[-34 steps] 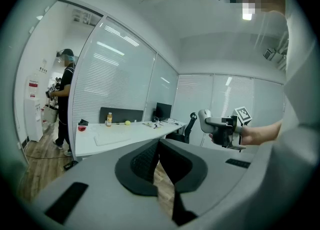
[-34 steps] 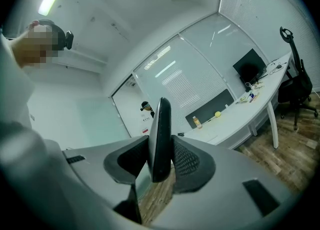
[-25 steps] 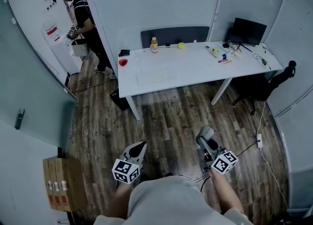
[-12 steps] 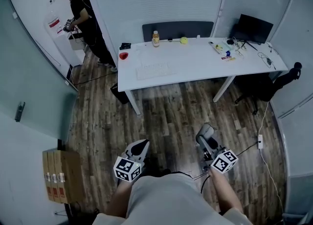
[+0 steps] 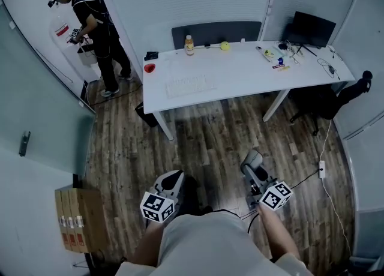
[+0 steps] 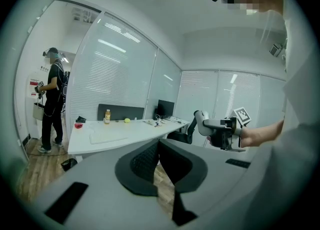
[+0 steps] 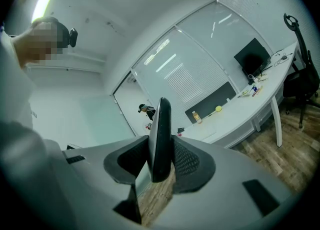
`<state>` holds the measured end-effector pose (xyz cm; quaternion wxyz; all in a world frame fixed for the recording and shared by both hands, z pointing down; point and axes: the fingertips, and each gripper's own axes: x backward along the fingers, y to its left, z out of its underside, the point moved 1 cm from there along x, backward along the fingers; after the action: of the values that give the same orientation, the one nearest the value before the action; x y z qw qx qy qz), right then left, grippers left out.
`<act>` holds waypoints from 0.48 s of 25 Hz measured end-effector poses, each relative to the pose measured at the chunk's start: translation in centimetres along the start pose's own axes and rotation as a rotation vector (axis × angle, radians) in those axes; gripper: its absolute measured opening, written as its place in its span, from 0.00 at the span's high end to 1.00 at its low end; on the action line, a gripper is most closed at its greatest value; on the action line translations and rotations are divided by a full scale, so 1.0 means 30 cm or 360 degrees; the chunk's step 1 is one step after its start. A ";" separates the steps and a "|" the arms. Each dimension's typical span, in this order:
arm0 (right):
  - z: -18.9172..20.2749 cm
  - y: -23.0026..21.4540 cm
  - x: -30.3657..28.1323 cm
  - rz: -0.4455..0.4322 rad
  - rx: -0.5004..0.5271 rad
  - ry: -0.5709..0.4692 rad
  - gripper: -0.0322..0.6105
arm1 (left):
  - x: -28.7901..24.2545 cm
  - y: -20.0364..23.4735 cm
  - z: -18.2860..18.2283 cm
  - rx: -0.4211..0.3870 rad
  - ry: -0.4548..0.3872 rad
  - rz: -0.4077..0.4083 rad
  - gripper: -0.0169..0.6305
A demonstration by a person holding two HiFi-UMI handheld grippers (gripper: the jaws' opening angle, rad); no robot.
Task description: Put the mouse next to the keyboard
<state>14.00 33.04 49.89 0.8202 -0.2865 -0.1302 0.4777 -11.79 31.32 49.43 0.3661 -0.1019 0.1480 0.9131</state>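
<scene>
Right hand-held gripper (image 7: pixel 159 145): clenched on a slim dark mouse (image 7: pixel 161 119) with a smooth curved shell. The mouse stands on edge between the ribbed black pads, both of which press on it. In the head view this gripper (image 5: pixel 253 164) is low over the floor, well apart from the desk.

Left hand-held gripper (image 6: pixel 159 146): the textured pads meet at the tips, with nothing between them. It is level with the other gripper, in front of the person's torso.

Floor (image 5: pixel 204 143): brown wood-grain planks.

White rectangular tabletop (image 5: pixel 240 77): matt and flat, on white legs. It carries a flat white keyboard (image 5: pixel 191 86) near its front edge (pale on pale, so hard to pick out). Behind the keyboard stand an orange-filled plastic bottle (image 5: pixel 189 45) and a yellow ball (image 5: pixel 224 45).

The mouse is therefore off the tabletop, far from the keyboard.

A person in dark clothing (image 5: pixel 93 26) stands beyond the desk's left end.
</scene>
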 end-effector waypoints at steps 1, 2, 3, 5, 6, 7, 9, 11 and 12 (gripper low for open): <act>-0.001 -0.004 -0.009 0.0007 0.0002 0.0002 0.72 | -0.009 0.011 -0.001 0.0003 0.0001 0.0005 0.95; -0.003 -0.009 -0.018 0.0015 0.0004 0.0002 0.72 | -0.019 0.022 -0.004 0.0006 0.0001 0.0012 0.95; -0.007 -0.016 -0.028 0.0024 0.0007 0.0002 0.72 | -0.031 0.034 -0.008 0.0007 -0.0002 0.0018 0.95; -0.018 -0.033 -0.054 0.0043 0.0015 0.0000 0.72 | -0.058 0.061 -0.019 0.0009 -0.0010 0.0032 0.95; -0.023 -0.040 -0.070 0.0053 0.0018 -0.0001 0.72 | -0.072 0.077 -0.024 0.0011 -0.0012 0.0038 0.95; -0.026 -0.047 -0.088 0.0062 0.0020 -0.0001 0.72 | -0.086 0.095 -0.028 0.0014 -0.0012 0.0045 0.95; -0.030 -0.055 -0.125 0.0077 0.0025 0.0004 0.72 | -0.112 0.134 -0.033 0.0023 -0.0005 0.0060 0.95; -0.037 -0.062 -0.167 0.0089 0.0029 0.0009 0.72 | -0.140 0.177 -0.043 0.0029 0.0001 0.0076 0.95; -0.042 -0.065 -0.189 0.0096 0.0031 0.0011 0.72 | -0.156 0.201 -0.049 0.0031 0.0004 0.0083 0.95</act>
<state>13.11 26.98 50.38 0.8087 -0.2839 -0.1141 0.5024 -12.56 23.68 50.59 0.3430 -0.0956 0.1598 0.9207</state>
